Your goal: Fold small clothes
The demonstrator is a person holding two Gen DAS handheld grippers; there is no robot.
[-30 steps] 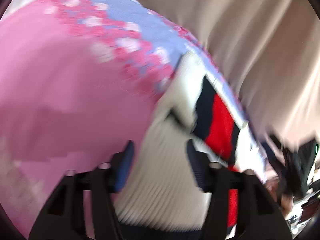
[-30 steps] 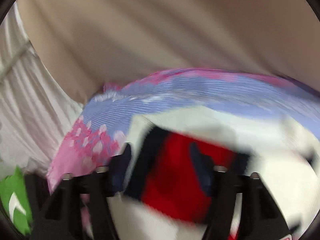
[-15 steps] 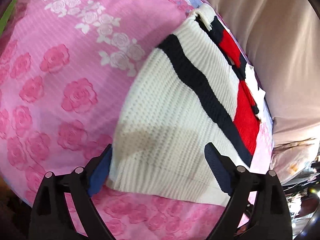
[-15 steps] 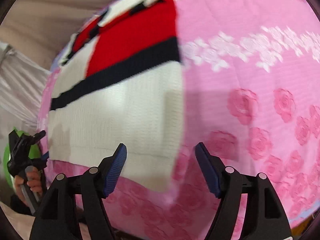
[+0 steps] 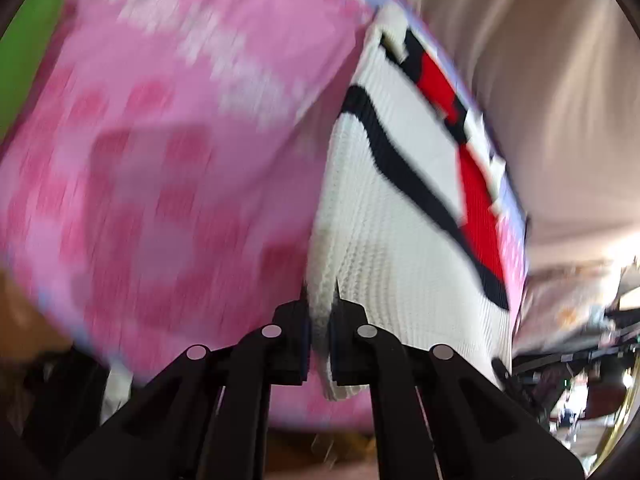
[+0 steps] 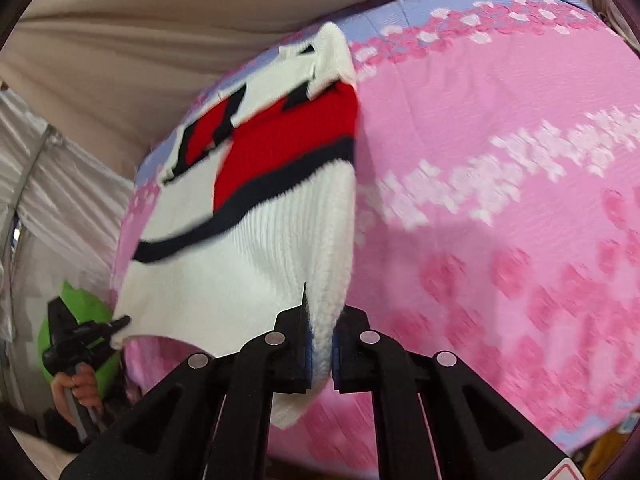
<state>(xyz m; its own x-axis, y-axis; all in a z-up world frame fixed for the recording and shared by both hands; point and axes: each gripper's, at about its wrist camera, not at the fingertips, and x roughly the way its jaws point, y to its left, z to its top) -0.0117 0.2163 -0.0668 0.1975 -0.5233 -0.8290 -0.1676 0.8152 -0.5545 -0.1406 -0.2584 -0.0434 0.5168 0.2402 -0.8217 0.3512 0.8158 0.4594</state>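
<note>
Pink rose-patterned bedding (image 5: 168, 168) with a pale blue border covers the work surface, and beige drapery (image 6: 160, 16) hangs behind it. On it, the left gripper (image 5: 319, 332) is pinched on the near corner of a white knit sweater (image 5: 384, 248), the ribbed hem bunched between its two black fingers and a little tab of knit poking out below them. From that grip the sweater runs away up and to the right in the left wrist view, crossed by a navy stripe and a red panel toward its far end. The right gripper (image 6: 320, 340) is likewise clamped on the other near corner of the sweater (image 6: 248, 264), with the hem edge folded between its pads. In the right wrist view the garment spreads up and leftward from the fingers, lying on the bedding (image 6: 500, 208). At its far left corner the left gripper (image 6: 86, 334) shows, held by a person's hand (image 6: 78, 388).
</note>
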